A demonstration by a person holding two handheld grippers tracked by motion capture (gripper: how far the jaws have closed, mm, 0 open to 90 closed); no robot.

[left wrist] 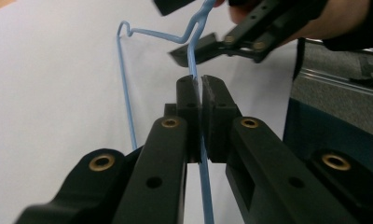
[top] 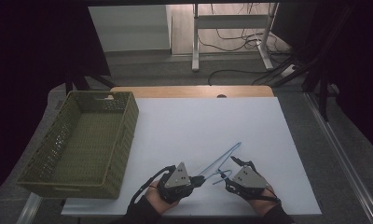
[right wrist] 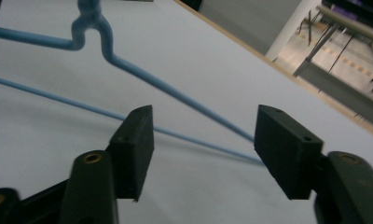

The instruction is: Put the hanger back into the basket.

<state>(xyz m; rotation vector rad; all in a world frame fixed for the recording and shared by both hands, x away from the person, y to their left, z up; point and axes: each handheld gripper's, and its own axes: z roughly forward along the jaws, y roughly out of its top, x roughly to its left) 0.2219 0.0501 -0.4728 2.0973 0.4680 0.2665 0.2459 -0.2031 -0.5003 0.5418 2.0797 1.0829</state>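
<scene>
Near the table's front edge, with the left gripper clamped on the blue wire hanger, the right gripper, jaws apart astride one arm, should close squarely on that wire before lifting.

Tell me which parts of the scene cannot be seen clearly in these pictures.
- Blue wire hanger: in the high view its hook end is hidden between the two grippers.
- Hanger's far end: cut off by the top edge in the right gripper view.
- Green basket: its near inner wall is hidden by its own rim.
</scene>
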